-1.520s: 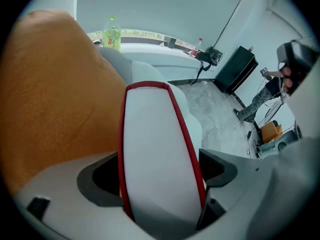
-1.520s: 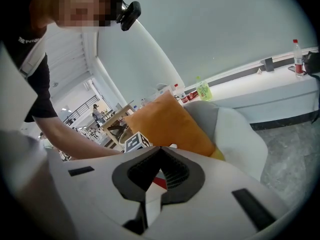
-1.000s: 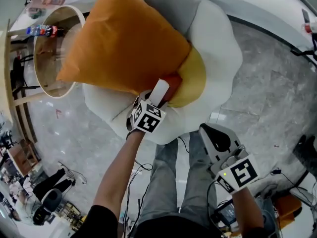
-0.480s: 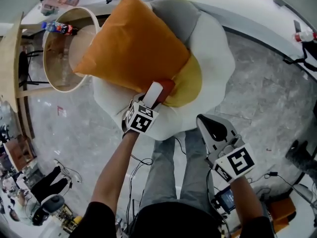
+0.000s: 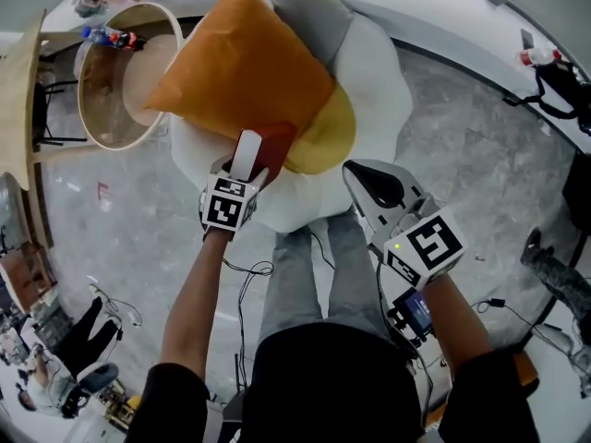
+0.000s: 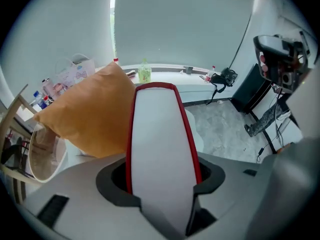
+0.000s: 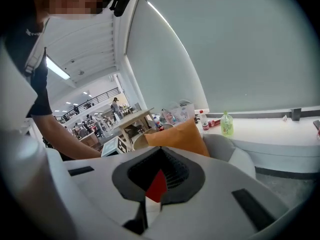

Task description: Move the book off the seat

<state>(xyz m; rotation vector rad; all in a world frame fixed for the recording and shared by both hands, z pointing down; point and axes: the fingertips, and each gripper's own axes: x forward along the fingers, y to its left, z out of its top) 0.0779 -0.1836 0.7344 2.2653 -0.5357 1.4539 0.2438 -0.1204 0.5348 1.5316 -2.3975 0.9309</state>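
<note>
Treat the grasp as done: see the left gripper [image 5: 244, 169] pinching the book [image 5: 270, 146] by its lower end, jaws pressed on the red covers, white page edge turned toward the left gripper view. Locate the book above the near part of the seat [image 5: 392, 90], beside the yellow centre patch [image 5: 323, 137] and just in front of the orange cushion [image 5: 245, 67], standing upright in the jaws. Judge it as raised clear of the seat surface, going by the left gripper view with the wall [image 6: 175, 29] behind its upper end. Do not take contact with the cushion as settled, that edge being hidden in the head view. Read the right gripper [image 5: 356, 172] as empty, jaws pressed together, hanging over the floor [image 5: 462, 155] near the seat's front rim and apart from the book. Count the move itself as not yet done. List as remaining: carrying the book past the seat rim and setting it down on some other support, perhaps the round wooden side table [image 5: 111, 146] to the left or the floor. Expect no release before reaching such a support. Avoid dragging the cushion along during the carry.
</note>
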